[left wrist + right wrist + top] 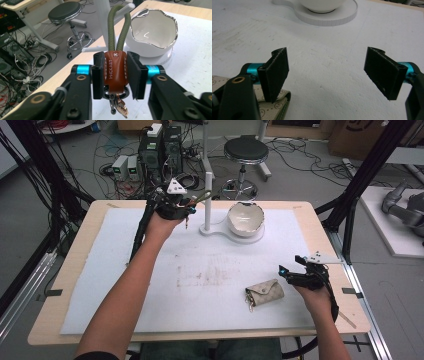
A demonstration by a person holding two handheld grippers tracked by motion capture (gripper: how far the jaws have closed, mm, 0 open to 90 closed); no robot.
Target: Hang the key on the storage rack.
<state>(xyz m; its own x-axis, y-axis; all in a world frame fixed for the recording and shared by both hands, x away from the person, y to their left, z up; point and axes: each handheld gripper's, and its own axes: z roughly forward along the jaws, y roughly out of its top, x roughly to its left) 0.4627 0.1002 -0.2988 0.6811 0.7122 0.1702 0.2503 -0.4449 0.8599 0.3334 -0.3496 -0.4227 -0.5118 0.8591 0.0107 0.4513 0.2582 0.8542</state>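
My left gripper (187,206) (115,75) is shut on a keychain (114,71) with a brown leather tab, an olive cord loop and dangling keys. It is held up at the far left of the white mat, beside a white post (208,202). A white egg-shaped bowl (245,218) (155,32) with a silver rim sits just right of that post on a white base (329,15). My right gripper (292,272) (327,72) is open, low over the mat at the near right. A beige patterned key pouch (265,292) (272,105) lies by its left jaw.
The white mat (200,270) covers a wooden table (70,265). A black round stool (245,151) and computer towers with cables stand on the floor beyond the far edge. Black frame posts rise at both sides.
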